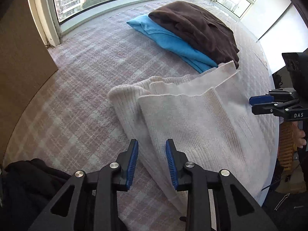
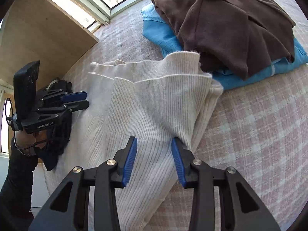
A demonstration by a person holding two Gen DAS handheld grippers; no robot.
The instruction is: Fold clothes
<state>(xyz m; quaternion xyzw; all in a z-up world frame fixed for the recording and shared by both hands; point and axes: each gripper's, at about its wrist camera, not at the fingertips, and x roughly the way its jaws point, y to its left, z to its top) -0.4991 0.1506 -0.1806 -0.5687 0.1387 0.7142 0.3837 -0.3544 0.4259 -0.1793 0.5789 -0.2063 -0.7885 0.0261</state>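
A cream ribbed sweater (image 1: 192, 115) lies partly folded on the bed, its hem layers raised toward the far side. My left gripper (image 1: 152, 144) is open, with the sweater's near left fold edge lying loose between its blue pads. The right wrist view shows the same sweater (image 2: 150, 100) running under my right gripper (image 2: 154, 141), which is open with ribbed cloth between its fingers and a fold touching the right pad. The right gripper (image 1: 251, 104) hovers at the sweater's right edge, and the left gripper (image 2: 86, 99) sits at its left edge.
A brown garment (image 1: 198, 27) is stacked on a folded blue one (image 1: 173, 42) just beyond the sweater. A pink-and-white plaid cover (image 1: 86, 80) spreads over the bed. A wooden panel (image 1: 21, 61) and windows border the far side. Dark clothing (image 1: 28, 182) lies near left.
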